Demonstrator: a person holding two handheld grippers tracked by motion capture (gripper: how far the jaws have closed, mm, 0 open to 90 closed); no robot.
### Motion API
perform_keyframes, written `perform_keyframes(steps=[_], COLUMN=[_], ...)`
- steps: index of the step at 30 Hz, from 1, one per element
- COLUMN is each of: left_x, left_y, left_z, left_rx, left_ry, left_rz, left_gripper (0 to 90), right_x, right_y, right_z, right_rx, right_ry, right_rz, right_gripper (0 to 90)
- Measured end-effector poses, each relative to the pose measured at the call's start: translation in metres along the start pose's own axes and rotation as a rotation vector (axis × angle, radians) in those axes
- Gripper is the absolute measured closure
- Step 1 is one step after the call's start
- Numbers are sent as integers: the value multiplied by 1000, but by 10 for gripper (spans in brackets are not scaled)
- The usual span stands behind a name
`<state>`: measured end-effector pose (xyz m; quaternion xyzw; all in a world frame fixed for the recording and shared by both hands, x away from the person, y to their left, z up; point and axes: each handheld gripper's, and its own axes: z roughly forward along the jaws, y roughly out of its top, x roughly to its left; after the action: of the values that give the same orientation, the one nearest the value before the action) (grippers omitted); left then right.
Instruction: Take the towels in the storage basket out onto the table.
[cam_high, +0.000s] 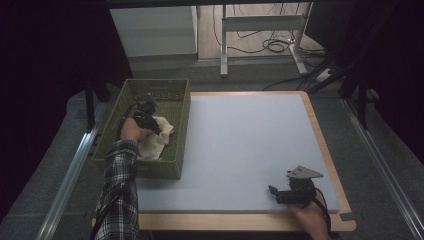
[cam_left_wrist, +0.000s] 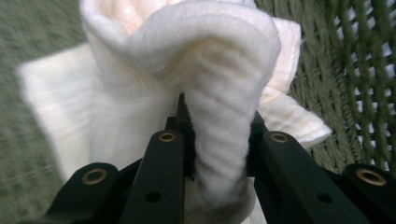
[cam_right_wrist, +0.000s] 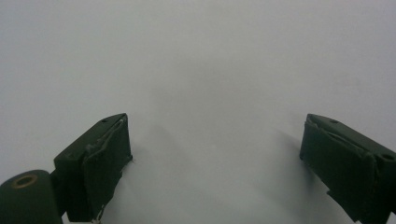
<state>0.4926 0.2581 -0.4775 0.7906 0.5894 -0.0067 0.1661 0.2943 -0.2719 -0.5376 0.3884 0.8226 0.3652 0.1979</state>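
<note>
The left hand-held gripper (cam_high: 150, 117) reached into the olive-green woven plastic basket (cam_high: 176, 95) that stood on the left edge of the bench (cam_high: 240, 222), a wooden top covered by a pale blue-grey mat (cam_high: 245, 145). Its two black jaws were pinched on a raised fold of the soft white cotton cloth (cam_high: 159, 136), which lay crumpled on the basket floor toward the basket's near half. In the left gripper view, the left hand-held gripper (cam_left_wrist: 217, 135) had that fold of white cloth (cam_left_wrist: 196, 84) squeezed between the pads, the fabric bulging up and over above them, while the rest of the cloth spread out flat to the left and a hemmed corner poked out to the right. Behind it ran the green mesh wall of the basket (cam_left_wrist: 355, 70). The arm holding this tool wore a black-and-white checked sleeve (cam_high: 120, 195). The right hand-held gripper (cam_high: 280, 192) rested low over the mat near the bench's front right corner, well apart from the basket, a grey three-cornered plate on top of it. In the right gripper view, the right hand-held gripper (cam_right_wrist: 215, 154) had its jaws spread wide with only the bare mat (cam_right_wrist: 210, 70) between them.
</note>
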Motion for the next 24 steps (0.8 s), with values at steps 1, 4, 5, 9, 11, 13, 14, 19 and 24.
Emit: perform_keyframes(steps=[1,4,5,9,11,13,14,19,24], left_x=[-1,-4,-6,-10,-11,-13,-14,-20,-24], left_y=[0,-2,-3,-5,-6,-8,-9,-14,-16], left_z=[-5,-21,-27,-43,-50,-57,-60,-79,-90], left_rx=[-16,-60,-77,-117,-139,-163,-177,-242,-267], left_ry=[5,16,18,21,29,27,23,7,11], left_rz=[5,27,31,56,70,80,84,115,139], left_gripper=[770,769,768,766,765,765,765,765,764], right_x=[0,0,0,0,0,0,0,0,0], right_y=[0,0,0,0,0,0,0,0,0], right_z=[0,0,0,0,0,0,0,0,0], right_rx=[0,0,0,0,0,0,0,0,0], right_ry=[0,0,0,-1,-1,-1,-1,-2,-2], right_rz=[0,1,1,1,1,1,1,1,1], right_gripper=[89,89,89,88,89,89,89,88,88])
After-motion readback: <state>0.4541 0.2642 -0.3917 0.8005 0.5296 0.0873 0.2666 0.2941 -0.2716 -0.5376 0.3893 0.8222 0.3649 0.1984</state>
